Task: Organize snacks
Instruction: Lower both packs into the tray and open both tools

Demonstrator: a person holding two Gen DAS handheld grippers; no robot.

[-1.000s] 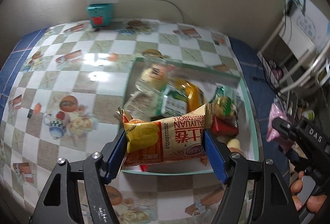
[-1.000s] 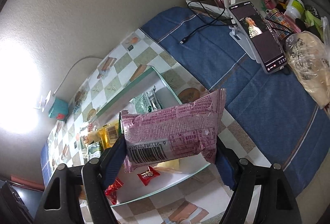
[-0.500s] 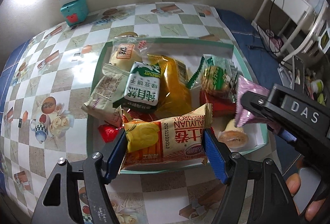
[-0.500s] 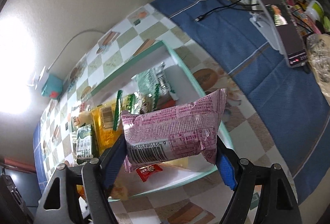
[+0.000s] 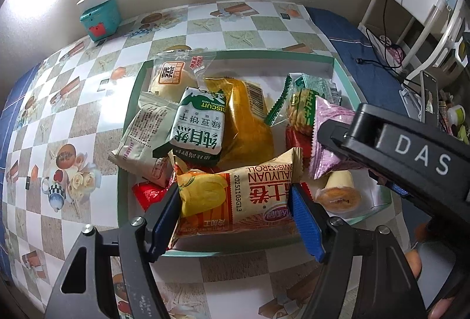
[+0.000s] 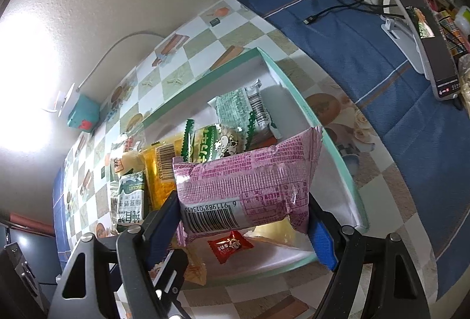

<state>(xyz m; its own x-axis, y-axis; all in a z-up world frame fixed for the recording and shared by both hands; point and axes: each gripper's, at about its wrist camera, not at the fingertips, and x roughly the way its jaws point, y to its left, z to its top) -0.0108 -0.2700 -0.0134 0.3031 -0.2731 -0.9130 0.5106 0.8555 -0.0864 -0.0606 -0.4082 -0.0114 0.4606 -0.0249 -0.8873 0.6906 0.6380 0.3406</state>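
**Ana:** Left gripper [image 5: 235,210] is clamped on the yellow Swiss roll packet [image 5: 238,198], blue pads pinching its two short ends, over the near edge of the white tray [image 5: 235,57]. And the other?

**Ben:** Right gripper [image 6: 243,219] is closed on the pink wrapped snack [image 6: 243,186] the same way, end to end. From the left camera it sits at about three o'clock of the Swiss roll, just beside it, above the tray's right half.

**Ana:** How will they handle?

**Ben:** Light, I'd guess, and soft: puffed film over cake. The film looks slick, and hard squeezing would crush the filling. Holding at the ends near the crimped seals seems sensible.

**Ana:** Around them?

**Ben:** Green biscuit packet [image 5: 199,125] at eleven o'clock of the Swiss roll, orange bag [image 5: 246,119] at twelve, red candy [image 6: 230,245] beneath the pink snack.
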